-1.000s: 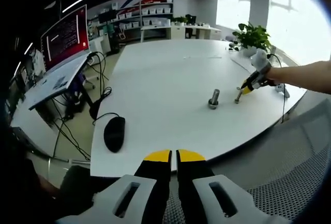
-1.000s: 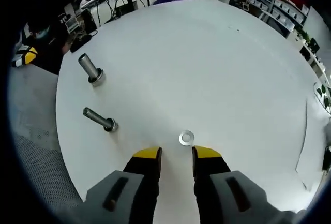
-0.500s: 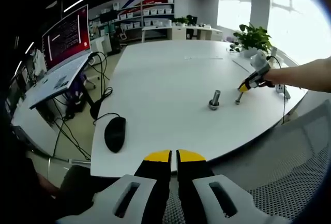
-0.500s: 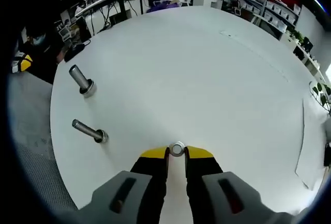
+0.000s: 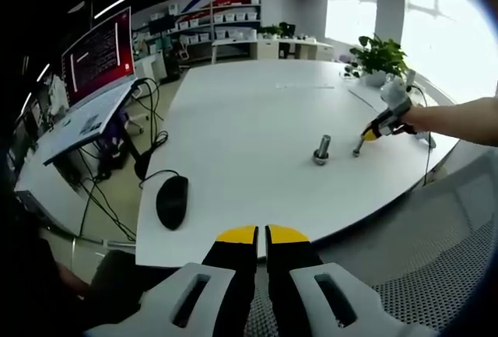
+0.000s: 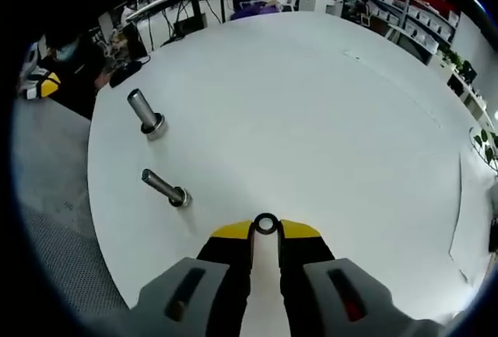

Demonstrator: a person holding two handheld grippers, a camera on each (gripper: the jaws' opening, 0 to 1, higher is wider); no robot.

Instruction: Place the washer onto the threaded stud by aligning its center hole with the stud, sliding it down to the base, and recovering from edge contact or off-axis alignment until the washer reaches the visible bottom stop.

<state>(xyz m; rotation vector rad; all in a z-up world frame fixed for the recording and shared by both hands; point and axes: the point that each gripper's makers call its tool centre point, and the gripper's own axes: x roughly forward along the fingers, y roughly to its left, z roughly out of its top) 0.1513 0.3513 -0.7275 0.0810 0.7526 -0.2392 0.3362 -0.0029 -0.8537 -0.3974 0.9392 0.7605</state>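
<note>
A broad white round table (image 6: 327,103) fills an open-plan office lined with shelves and desks. At the bottom centre of the right gripper view, the right gripper (image 6: 265,229) is clenched on the washer (image 6: 265,223), pinching the small metal ring on edge between its yellow-tipped jaws, just above the tabletop. To the left of it in the frame stands one threaded stud (image 6: 165,188), leaning toward the upper left; a second stud (image 6: 145,112) stands further up the frame, near the table's edge. In the left gripper view, the left gripper (image 5: 261,235) sits at the bottom centre with its jaws pressed together on nothing, short of the table's near rim. A black mouse (image 5: 172,201) lies at centre left. At right, a person's forearm (image 5: 459,117) reaches in beside both studs, and a potted plant (image 5: 379,55) sits beyond.
</note>
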